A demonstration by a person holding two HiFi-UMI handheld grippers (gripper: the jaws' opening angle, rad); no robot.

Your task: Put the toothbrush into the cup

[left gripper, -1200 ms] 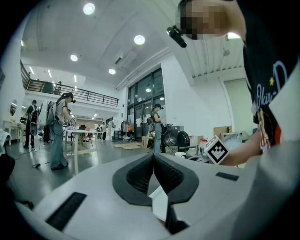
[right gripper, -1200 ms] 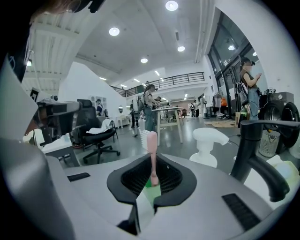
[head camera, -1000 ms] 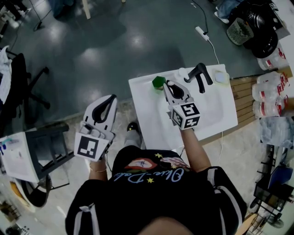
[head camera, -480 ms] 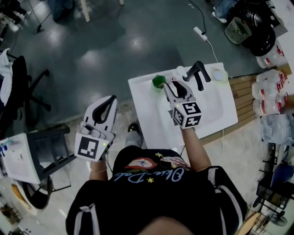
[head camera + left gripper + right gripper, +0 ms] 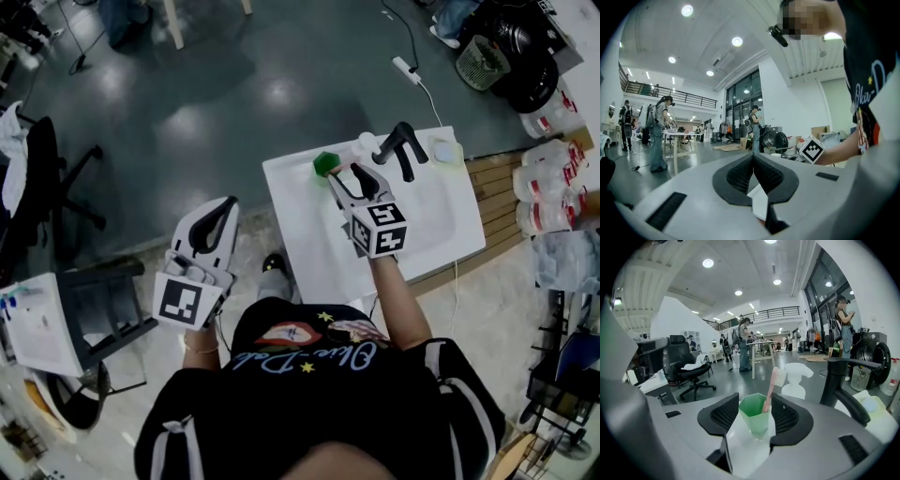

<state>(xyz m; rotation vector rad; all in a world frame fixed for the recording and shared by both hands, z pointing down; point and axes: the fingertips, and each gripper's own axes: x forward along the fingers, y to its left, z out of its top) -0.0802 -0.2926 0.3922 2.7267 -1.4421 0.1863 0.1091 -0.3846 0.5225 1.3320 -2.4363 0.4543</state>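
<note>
The right claw (image 5: 757, 404) is held over the white counter (image 5: 309, 246) with its jaws apart. In the right gripper view they frame the green cup (image 5: 754, 417), and neither black pad (image 5: 723, 416) is pressed against it. The head view shows the cup just past the jaw tips, on their left side. The pink toothbrush (image 5: 770, 386) stands in the cup with its bristle head up, and its handle leans on the right side of the rim. The cup stands upright near the far left corner of the counter. Just beyond it to the right is a white pump bottle (image 5: 796, 378). Further right, a black faucet (image 5: 840, 380) reaches over the basin (image 5: 433, 217). A pale round object (image 5: 448, 152) lies at the far right corner; it is too small to tell what it is. The left claw (image 5: 753, 158) is well apart from all this, held off the counter's left side above the grey floor (image 5: 187, 103). Its jaws are together with nothing between them, and the left gripper view looks out across the room at people standing by a table (image 5: 677, 140).
</note>
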